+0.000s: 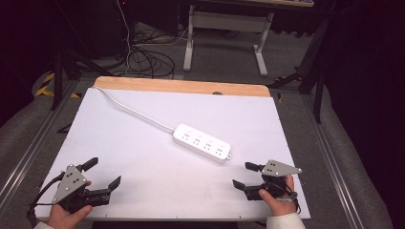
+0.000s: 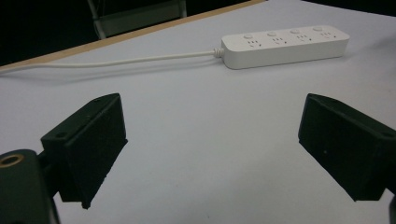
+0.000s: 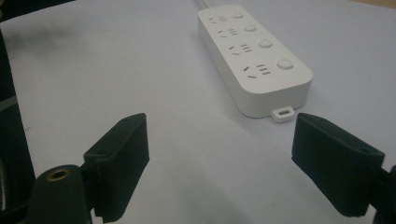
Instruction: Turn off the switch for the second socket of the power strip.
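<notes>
The white power strip (image 1: 202,142) lies flat near the middle of the table (image 1: 143,157), slanting from 10 o'clock to 4 o'clock, with its cord (image 1: 133,111) trailing off toward the far left corner. The right claw (image 1: 247,175) sits just short of the strip's free end, at about 5 o'clock from it, wide open and holding nothing. The left claw (image 1: 102,172) rests well apart at 8 o'clock, also spread open and empty.

The step in hand looks like the right claw's approach to the strip. To do it well, come in low and square to the narrow end so both pads straddle the body, not the small hanging tab.

That tab (image 3: 282,113) and the four round switches (image 3: 264,44) are plain in the right gripper view. The left gripper view shows the cord's strain relief (image 2: 216,52) entering the strip; the high view alone shows both hands' spacing.
</notes>
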Motion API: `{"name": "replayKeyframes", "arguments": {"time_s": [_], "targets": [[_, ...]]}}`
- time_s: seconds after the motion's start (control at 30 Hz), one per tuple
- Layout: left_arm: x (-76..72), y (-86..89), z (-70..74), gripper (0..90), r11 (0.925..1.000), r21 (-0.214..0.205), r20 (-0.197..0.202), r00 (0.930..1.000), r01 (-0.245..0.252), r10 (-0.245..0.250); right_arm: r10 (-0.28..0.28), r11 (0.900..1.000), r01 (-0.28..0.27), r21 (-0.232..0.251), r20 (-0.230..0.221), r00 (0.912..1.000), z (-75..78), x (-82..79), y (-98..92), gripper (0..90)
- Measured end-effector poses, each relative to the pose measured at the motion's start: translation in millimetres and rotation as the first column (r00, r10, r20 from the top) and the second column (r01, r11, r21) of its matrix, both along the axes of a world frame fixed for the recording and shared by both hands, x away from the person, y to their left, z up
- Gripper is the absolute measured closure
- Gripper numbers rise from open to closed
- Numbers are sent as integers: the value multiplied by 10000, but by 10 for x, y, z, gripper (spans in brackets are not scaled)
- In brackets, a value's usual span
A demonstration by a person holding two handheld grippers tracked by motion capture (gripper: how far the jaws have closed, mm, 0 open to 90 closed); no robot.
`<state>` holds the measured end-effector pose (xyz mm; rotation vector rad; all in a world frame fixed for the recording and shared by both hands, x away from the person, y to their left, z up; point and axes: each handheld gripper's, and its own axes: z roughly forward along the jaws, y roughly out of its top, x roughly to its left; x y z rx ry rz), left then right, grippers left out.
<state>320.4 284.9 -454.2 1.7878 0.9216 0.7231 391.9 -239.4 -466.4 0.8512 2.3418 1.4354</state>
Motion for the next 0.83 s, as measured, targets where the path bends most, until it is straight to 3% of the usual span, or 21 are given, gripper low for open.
{"name": "replayKeyframes", "arguments": {"time_s": [0.13, 0.27, 0.43, 0.53, 0.6, 0.73, 0.83], "targets": [[0, -4, -3, 84, 10000, -21, -26, 10000, -4, 4, -140, 9999, 139, 67, 70, 9999, -80, -11, -20, 188], [5, -2, -6, 85, 10000, 63, -14, 10000, -65, 65, -322, 9995, 323, 48, -205, 9993, -181, 17, -15, 180], [8, -1, -9, 85, 9999, 98, -7, 10000, -61, 61, -286, 9990, 274, -360, -324, 9991, -222, 23, 4, 149], [8, 1, -11, 86, 9999, 119, 3, 10000, -27, 27, -772, 9927, 699, -982, -727, 9944, -265, 40, 28, 161], [9, 4, -12, 86, 9999, 143, 17, 10000, 9, -10, -710, 9945, 645, -827, -783, 9944, -274, 45, 25, 155], [20, 9, -18, 87, 9998, 193, -14, 10000, 89, -89, -508, 9980, 491, -401, -422, 9978, -245, 30, 11, 148], [28, 7, -23, 86, 9999, 139, -115, 9999, 93, -92, -193, 9988, 185, -451, -170, 9997, -241, 18, 23, 143]]}}
